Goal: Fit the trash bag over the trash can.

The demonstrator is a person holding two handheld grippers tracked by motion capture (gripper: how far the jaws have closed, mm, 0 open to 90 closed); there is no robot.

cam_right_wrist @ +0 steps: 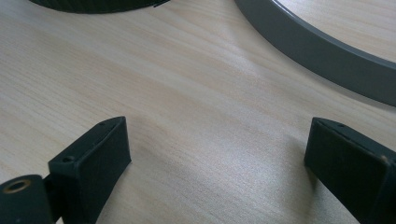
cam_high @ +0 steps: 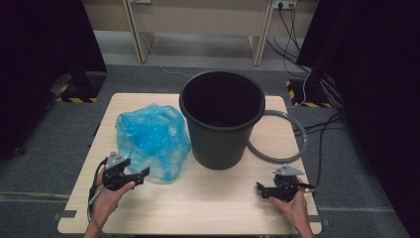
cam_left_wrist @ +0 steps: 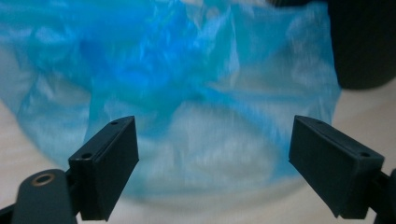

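A light wooden rectangular worktop (cam_high: 208, 208) stands on grey carpeted floor (cam_high: 44, 163). Black curtains (cam_high: 366, 74) hang at both sides. Beyond, pale wooden furniture legs (cam_high: 260, 37) rise, and black cables (cam_high: 327, 124) trail across the floor.

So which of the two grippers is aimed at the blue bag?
The left gripper: its open jaws face the blue plastic bag. The right gripper faces bare table.
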